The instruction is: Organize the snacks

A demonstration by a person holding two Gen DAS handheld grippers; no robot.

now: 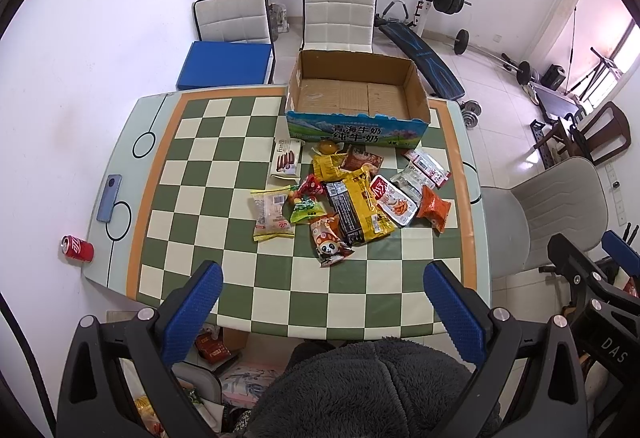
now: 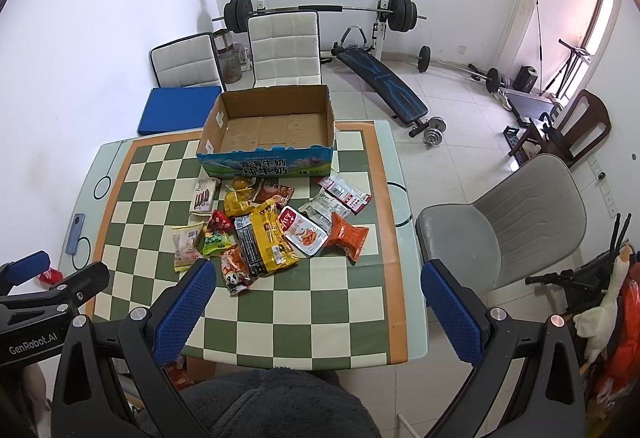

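Note:
A heap of several snack packets lies mid-table on the checkered table [image 1: 240, 278]. It includes a large yellow pack [image 1: 364, 206] [image 2: 272, 238], a panda pack [image 1: 330, 242] [image 2: 236, 272], an orange pack [image 1: 434, 208] [image 2: 346, 236] and a biscuit pack [image 1: 287, 158]. Behind the heap stands an open cardboard milk box [image 1: 356, 128] [image 2: 266, 164] with nothing inside. My left gripper [image 1: 322, 274] hovers open above the table's near edge, short of the heap. My right gripper [image 2: 320, 270] is also open, just right of the panda pack, and holds nothing.
A blue phone [image 1: 109, 198] lies at the table's left edge, and a red cola can [image 1: 77, 248] on the floor beyond. A grey chair [image 2: 520, 222] stands to the right, white chairs and a weight bench [image 2: 384, 82] behind. A dark fuzzy garment [image 1: 360, 390] fills the bottom.

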